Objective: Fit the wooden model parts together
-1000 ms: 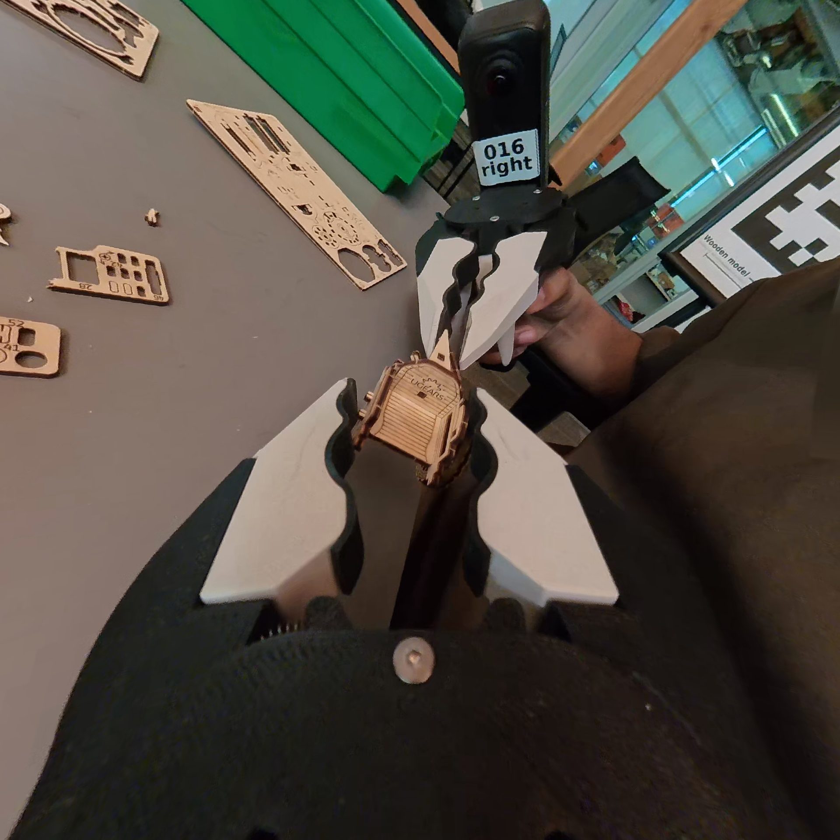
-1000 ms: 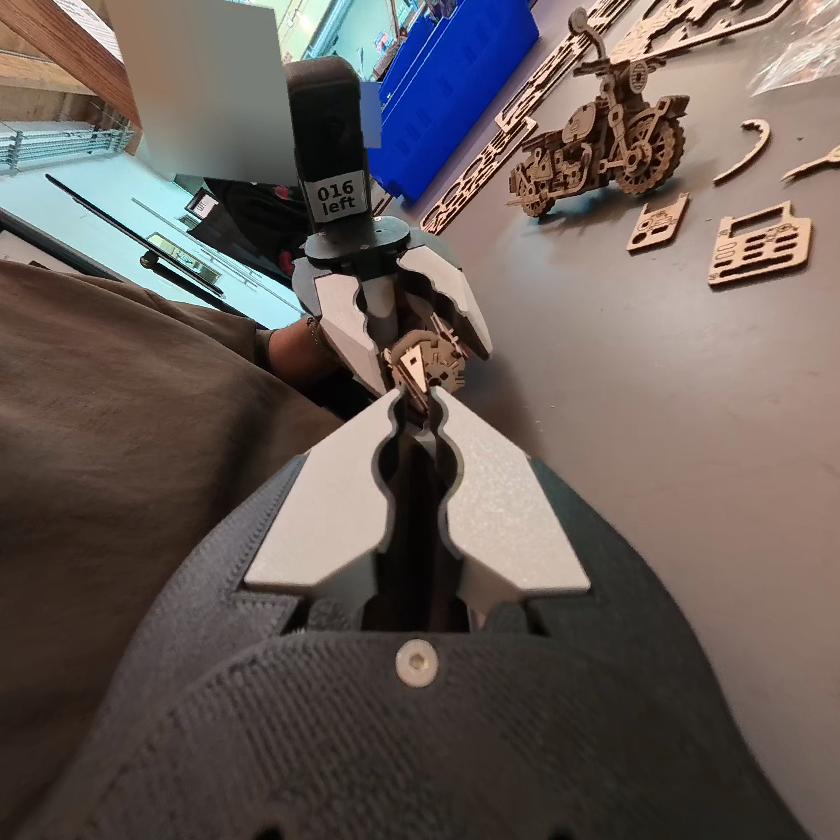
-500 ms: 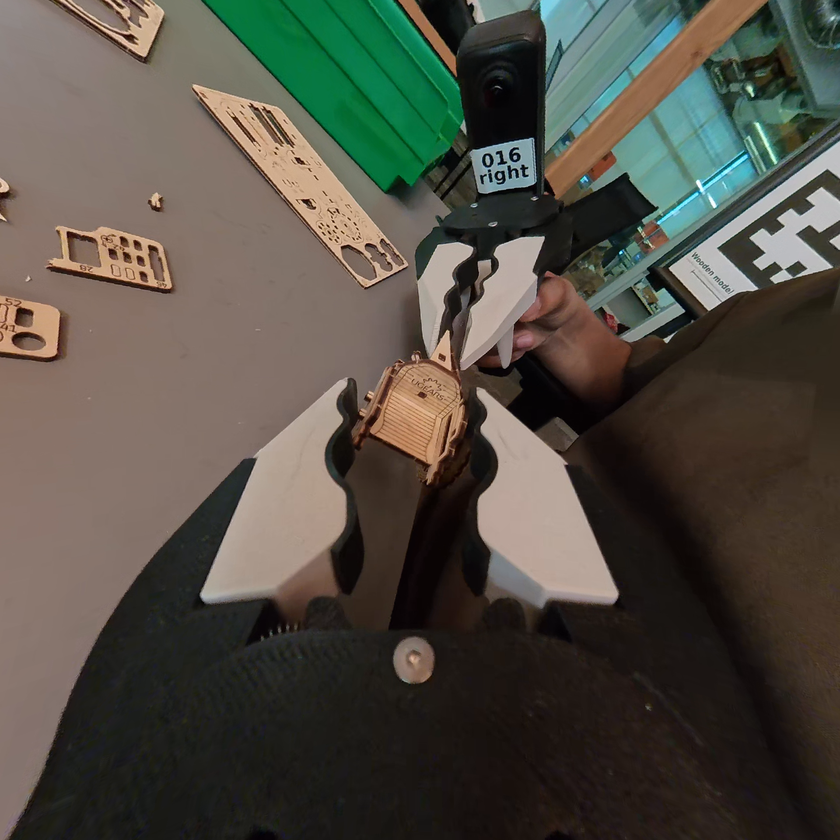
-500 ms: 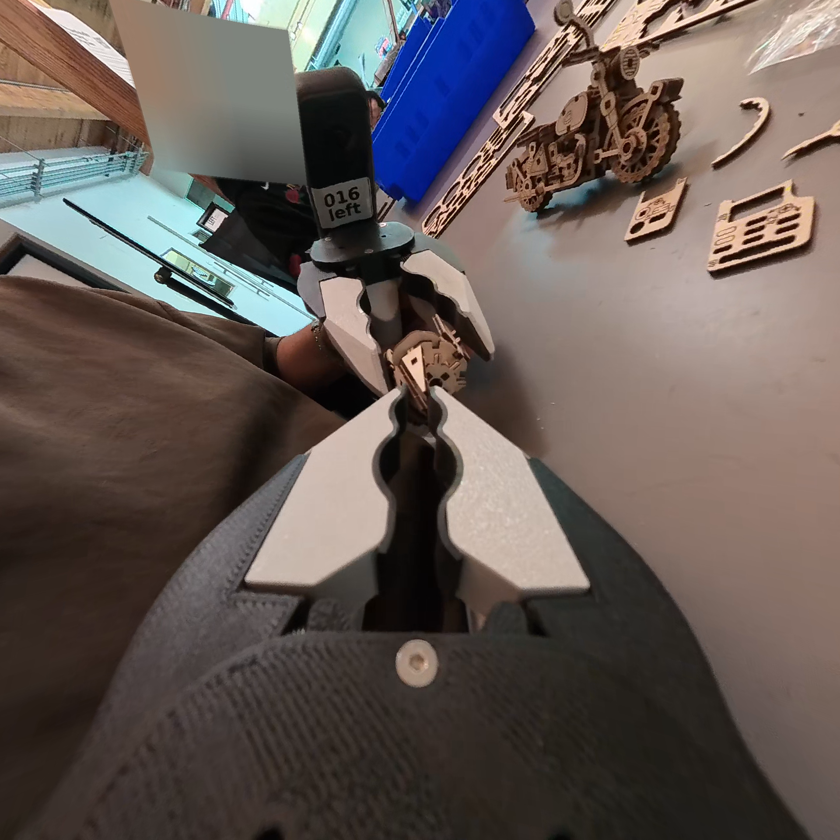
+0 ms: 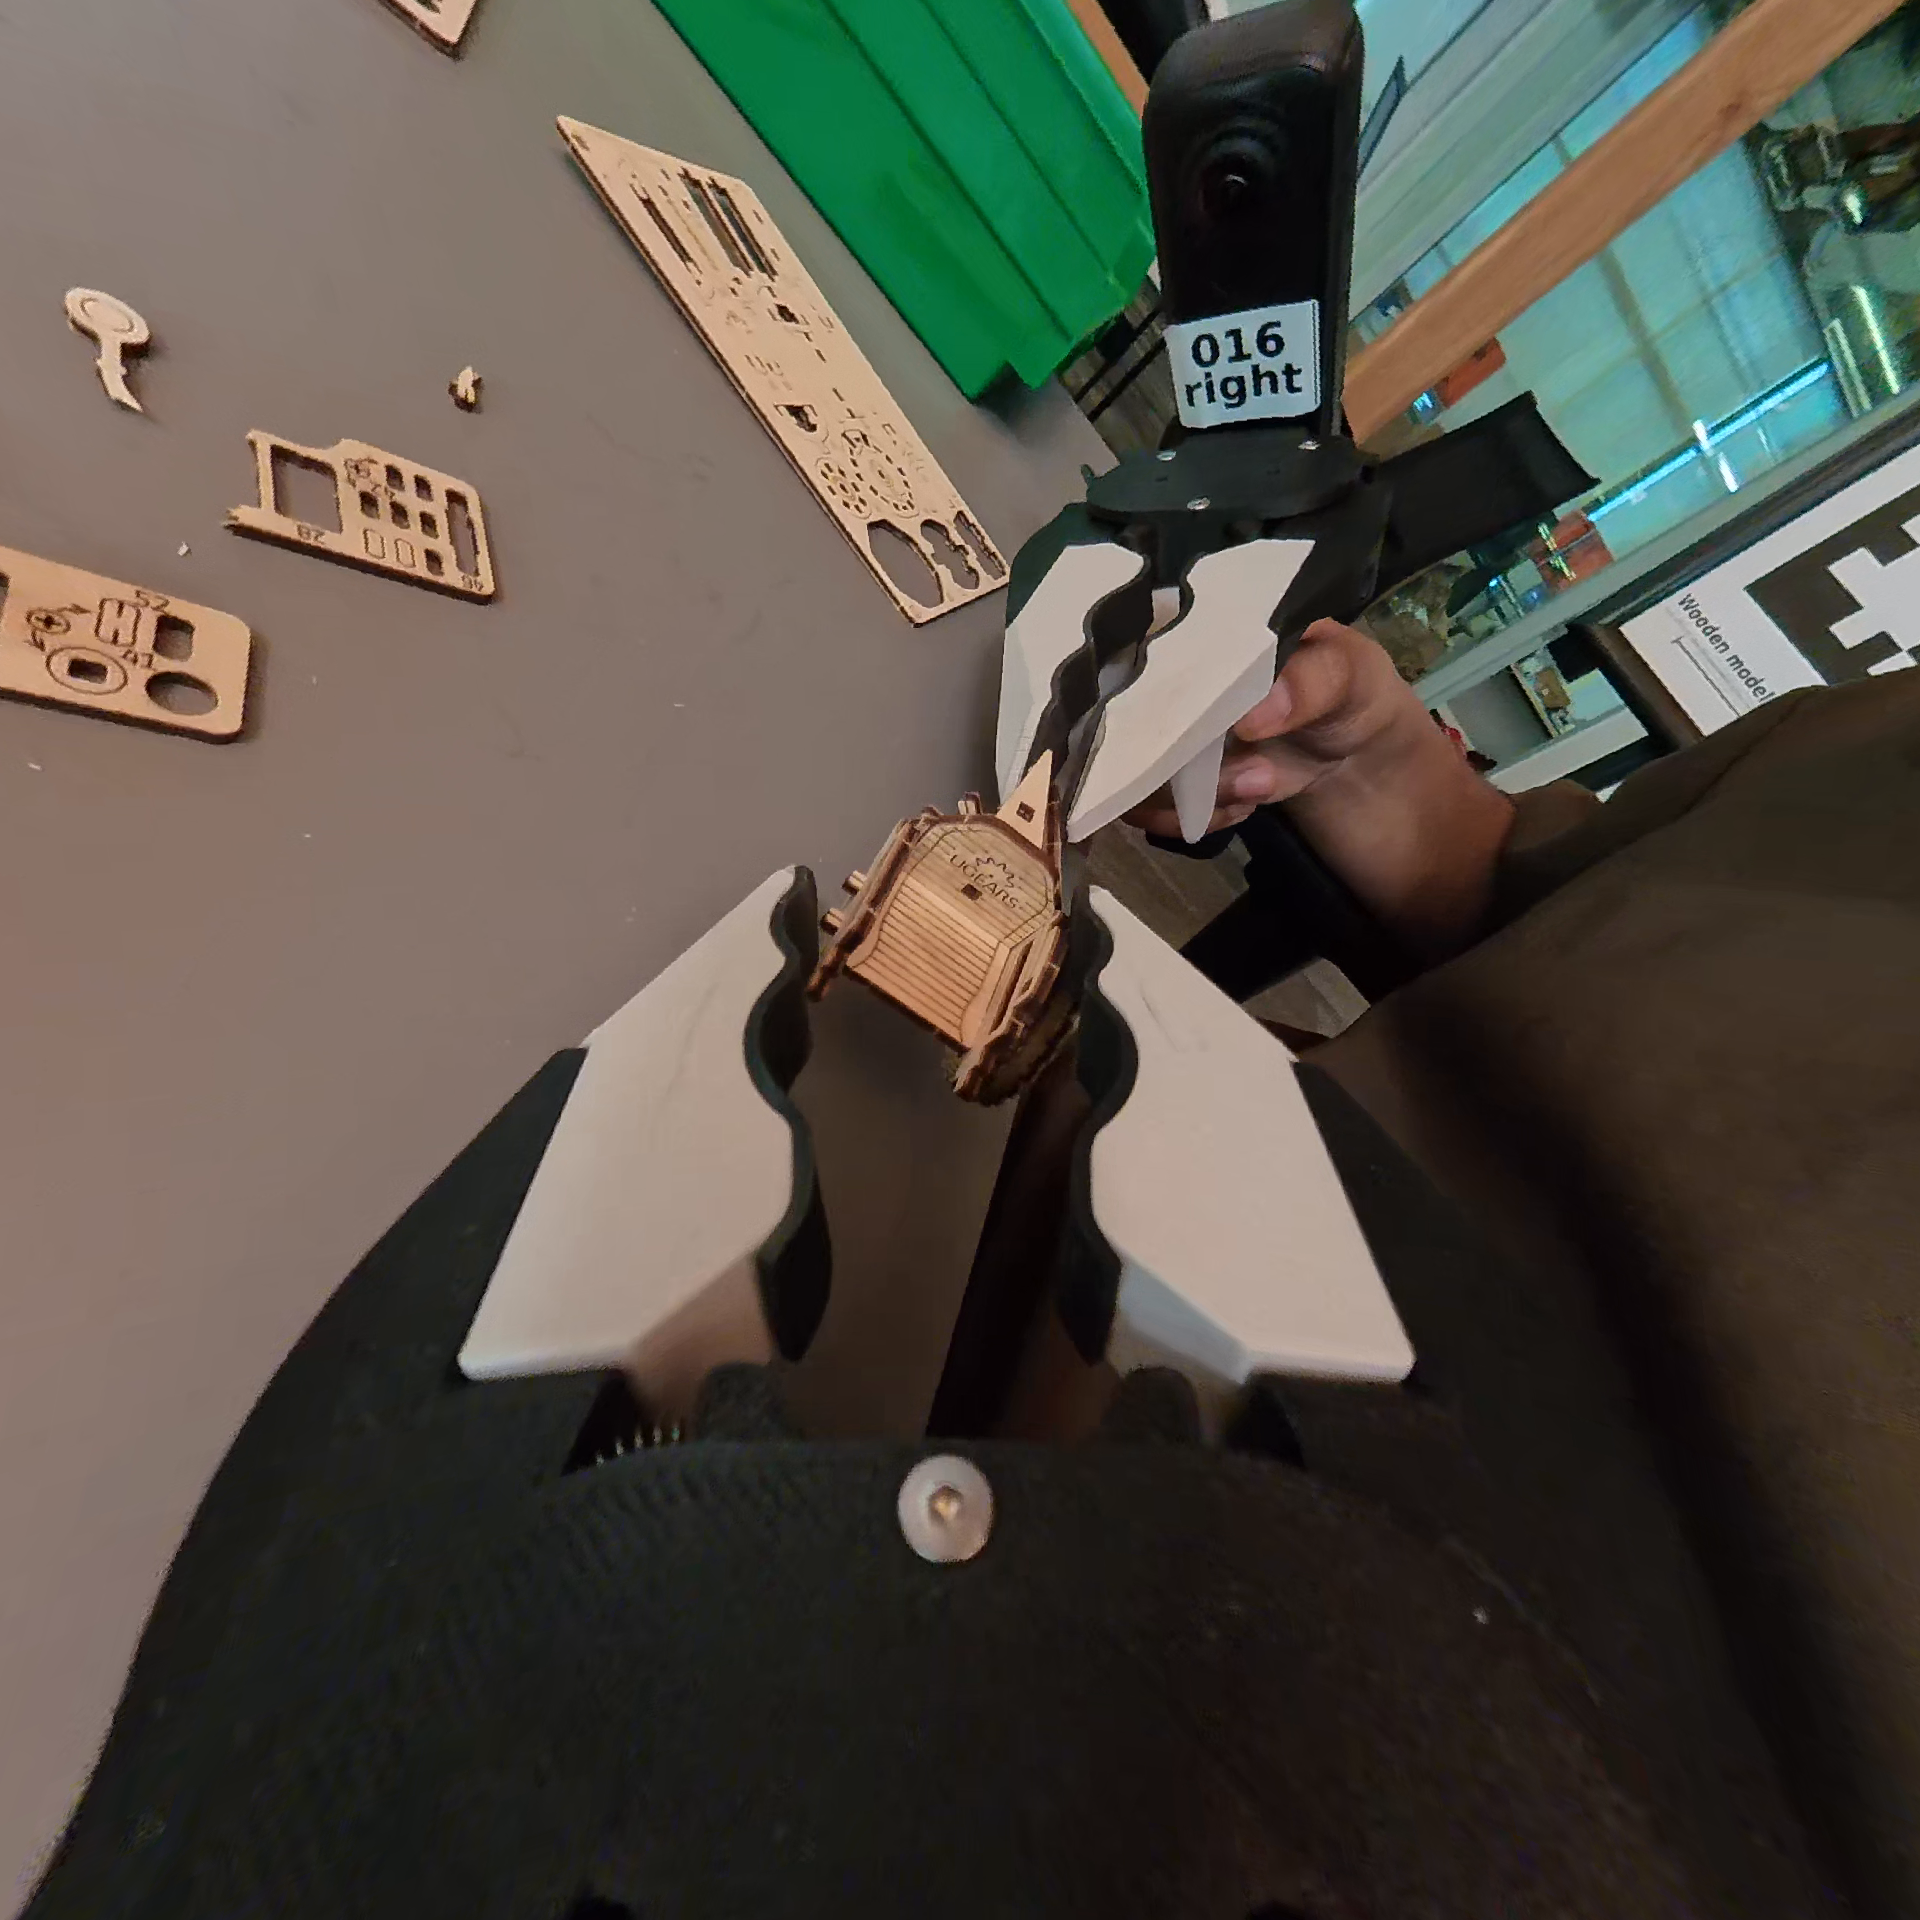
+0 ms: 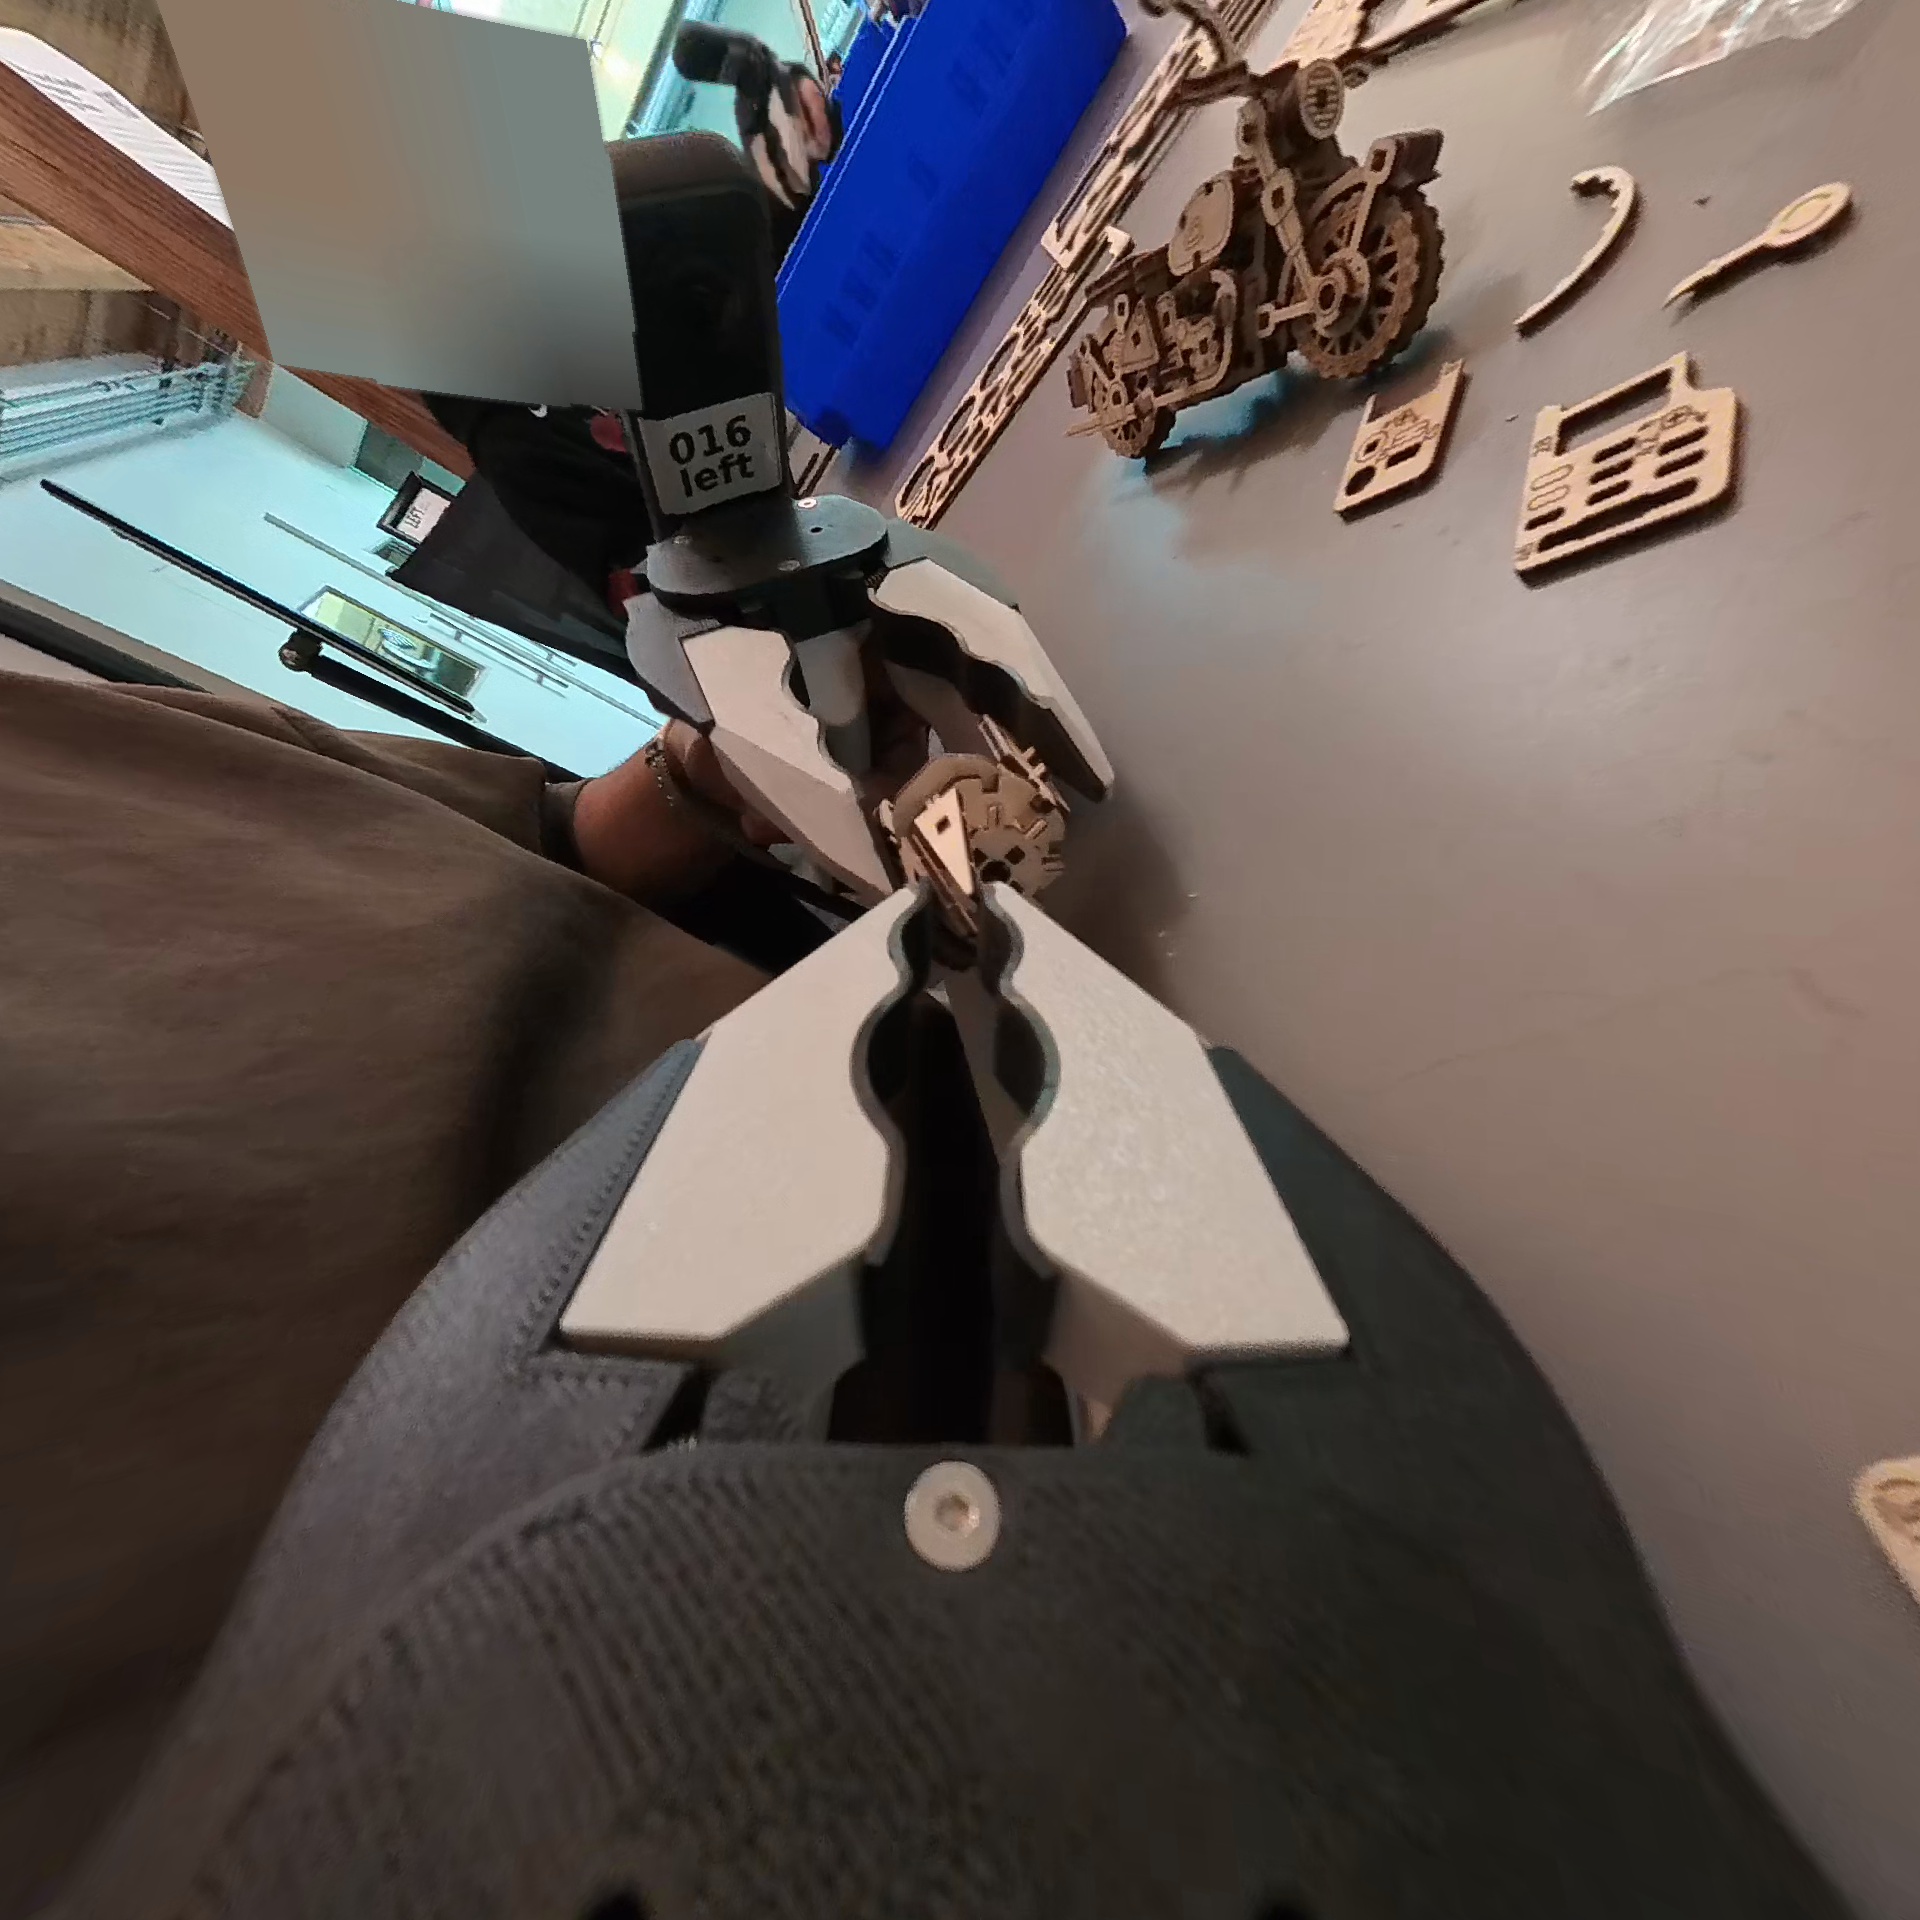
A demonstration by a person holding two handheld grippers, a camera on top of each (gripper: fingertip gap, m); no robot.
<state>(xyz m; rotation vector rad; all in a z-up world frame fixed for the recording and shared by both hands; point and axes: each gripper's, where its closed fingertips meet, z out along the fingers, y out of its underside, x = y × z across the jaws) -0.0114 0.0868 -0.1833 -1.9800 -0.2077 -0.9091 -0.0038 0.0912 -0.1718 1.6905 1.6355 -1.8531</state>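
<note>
In the left wrist view, the left gripper (image 5: 940, 940) is clamping a small ribbed wooden assembly (image 5: 951, 945) off the table edge; the right gripper (image 5: 1060, 800), just beyond the assembly, is pinching a thin wedge piece (image 5: 1032, 805) touching its top.

In the right wrist view, the right gripper (image 6: 951, 899) is gripping the wedge piece (image 6: 940, 847) against the assembly (image 6: 997, 816). Both are likely light, stiff and brittle; solid edges are best gripped, not tabs.

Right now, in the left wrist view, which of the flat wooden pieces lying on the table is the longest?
The long punched-out sheet lying beside the green bin. The two small cut-out cards nearer the left edge are much shorter.
</note>
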